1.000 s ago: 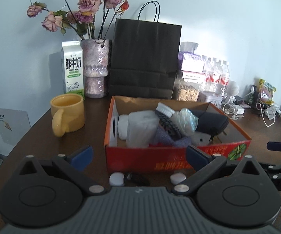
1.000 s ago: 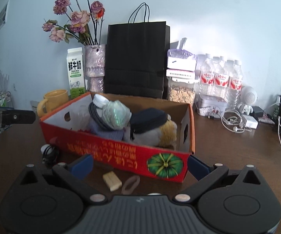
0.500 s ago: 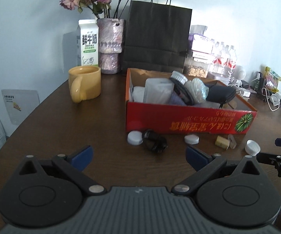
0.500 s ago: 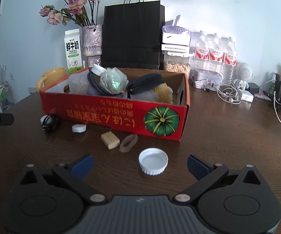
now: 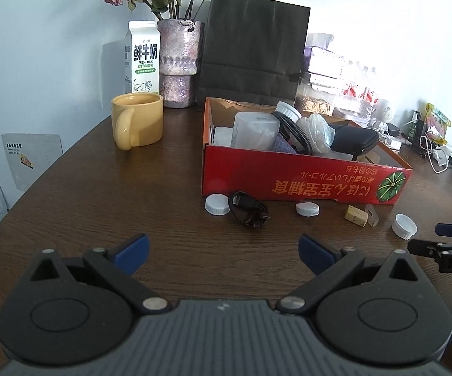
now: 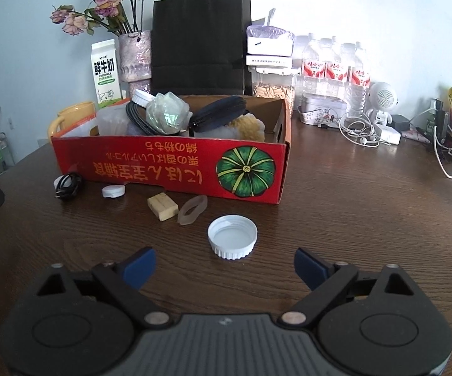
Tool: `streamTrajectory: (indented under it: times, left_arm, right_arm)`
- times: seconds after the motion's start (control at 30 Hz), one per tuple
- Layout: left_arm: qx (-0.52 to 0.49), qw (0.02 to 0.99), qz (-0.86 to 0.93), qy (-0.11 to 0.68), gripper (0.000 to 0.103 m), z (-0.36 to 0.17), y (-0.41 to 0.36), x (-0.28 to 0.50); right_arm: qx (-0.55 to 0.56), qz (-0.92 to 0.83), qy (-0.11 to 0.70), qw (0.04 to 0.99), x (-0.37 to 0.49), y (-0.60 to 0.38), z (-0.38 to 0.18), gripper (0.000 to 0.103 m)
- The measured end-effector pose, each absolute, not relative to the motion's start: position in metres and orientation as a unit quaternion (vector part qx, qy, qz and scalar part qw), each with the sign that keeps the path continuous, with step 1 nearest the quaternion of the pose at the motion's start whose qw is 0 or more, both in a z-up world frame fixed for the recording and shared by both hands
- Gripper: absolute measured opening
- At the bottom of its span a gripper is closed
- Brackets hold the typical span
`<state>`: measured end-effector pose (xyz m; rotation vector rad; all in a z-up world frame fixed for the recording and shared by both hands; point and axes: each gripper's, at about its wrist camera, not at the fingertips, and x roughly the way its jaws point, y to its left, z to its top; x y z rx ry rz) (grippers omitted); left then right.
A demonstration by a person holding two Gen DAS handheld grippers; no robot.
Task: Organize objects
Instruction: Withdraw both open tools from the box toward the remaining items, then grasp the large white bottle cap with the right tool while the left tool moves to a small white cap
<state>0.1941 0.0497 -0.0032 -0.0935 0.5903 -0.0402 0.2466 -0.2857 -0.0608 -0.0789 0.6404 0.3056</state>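
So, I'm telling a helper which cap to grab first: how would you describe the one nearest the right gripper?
Find the red cardboard box with the green pumpkin print on the wooden table. In front of its pumpkin corner lies a white ribbed cap. Unlike the other white caps, it lies open side up, apart from the box, and looks biggest.

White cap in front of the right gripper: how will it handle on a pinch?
The white cap lies open side up, flat, so it probably won't roll. It looks thin-walled plastic: likely light, may skid on the smooth table. Its ribbed rim should help grip.
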Motion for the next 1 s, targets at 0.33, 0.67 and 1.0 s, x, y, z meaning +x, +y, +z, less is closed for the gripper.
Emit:
streamTrajectory:
  times: [0.33,0.67,1.0]
  left_arm:
    - [-0.053,0.954,-0.025,0.294,0.103,-0.005,0.048,0.2]
    - [-0.057,0.953,-0.029,0.297,0.103,-0.01,0.046,0.211]
    - [-0.06,0.951,-0.028,0.301,0.103,-0.015,0.044,0.22]
  right_arm:
    - [-0.041,0.147,0.33,0.932,0.283,-0.277,-0.071,0.057]
    - [-0.051,0.168,0.311,0.934,0.281,-0.27,-0.072,0.039]
    - [-0.043,0.178,0.276,0.944,0.272,-0.264,-0.065,0.039]
